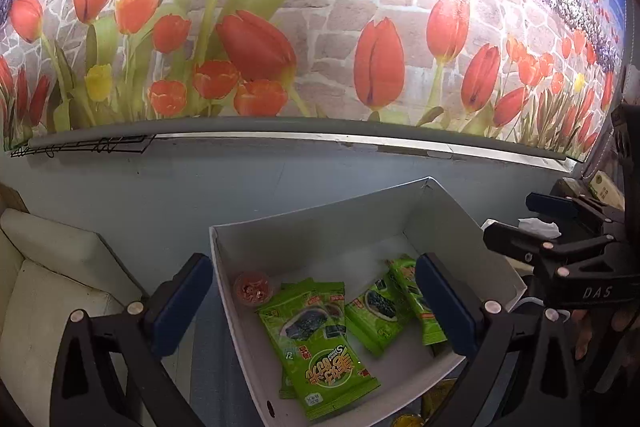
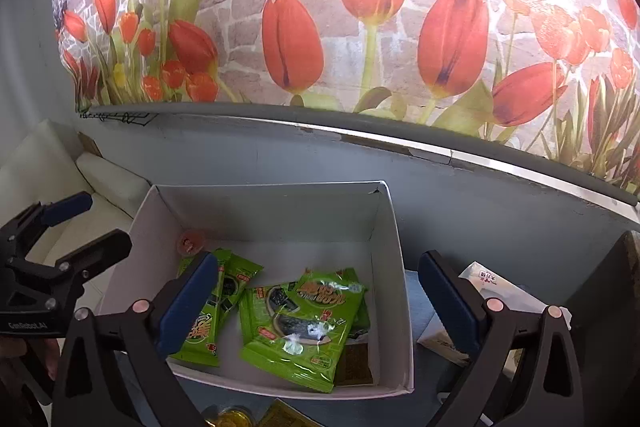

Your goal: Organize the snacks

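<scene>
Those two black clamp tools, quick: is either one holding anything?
Left tool: open, holding nothing.
Right tool: open, holding nothing.

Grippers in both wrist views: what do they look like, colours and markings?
Both are black plastic frames with triangular cut-outs, silver-pink pivot rivets and dark blue finger pads. The left gripper carries white "GenRobot.AI" lettering; the right gripper carries "DAS". No cables or sleeves show.
</scene>
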`<state>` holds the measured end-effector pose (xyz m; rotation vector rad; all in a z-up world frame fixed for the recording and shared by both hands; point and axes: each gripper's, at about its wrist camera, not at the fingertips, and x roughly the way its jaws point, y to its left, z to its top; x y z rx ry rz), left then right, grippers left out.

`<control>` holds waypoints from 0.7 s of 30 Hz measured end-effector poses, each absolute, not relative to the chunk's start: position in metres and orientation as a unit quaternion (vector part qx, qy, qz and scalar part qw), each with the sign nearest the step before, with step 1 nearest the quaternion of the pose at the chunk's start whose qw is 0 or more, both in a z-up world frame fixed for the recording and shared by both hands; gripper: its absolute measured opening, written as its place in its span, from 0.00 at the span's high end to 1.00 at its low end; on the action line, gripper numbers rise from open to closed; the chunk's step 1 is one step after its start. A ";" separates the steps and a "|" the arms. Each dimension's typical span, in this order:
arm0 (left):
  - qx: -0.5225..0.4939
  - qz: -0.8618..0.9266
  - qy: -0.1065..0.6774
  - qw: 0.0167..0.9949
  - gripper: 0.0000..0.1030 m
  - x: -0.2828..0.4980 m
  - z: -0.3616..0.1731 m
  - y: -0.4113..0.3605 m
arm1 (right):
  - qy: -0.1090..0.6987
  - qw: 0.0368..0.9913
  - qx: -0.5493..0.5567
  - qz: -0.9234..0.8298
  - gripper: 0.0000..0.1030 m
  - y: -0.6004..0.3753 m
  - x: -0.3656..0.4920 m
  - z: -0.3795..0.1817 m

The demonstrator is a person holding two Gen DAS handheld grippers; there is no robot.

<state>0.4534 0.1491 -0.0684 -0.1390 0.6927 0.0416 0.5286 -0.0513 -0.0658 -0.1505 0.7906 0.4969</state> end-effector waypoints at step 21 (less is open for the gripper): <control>-0.035 -0.034 0.291 0.956 0.00 0.268 -0.058 0.073 | 0.367 0.893 -0.055 0.255 0.01 -0.144 0.344 -0.107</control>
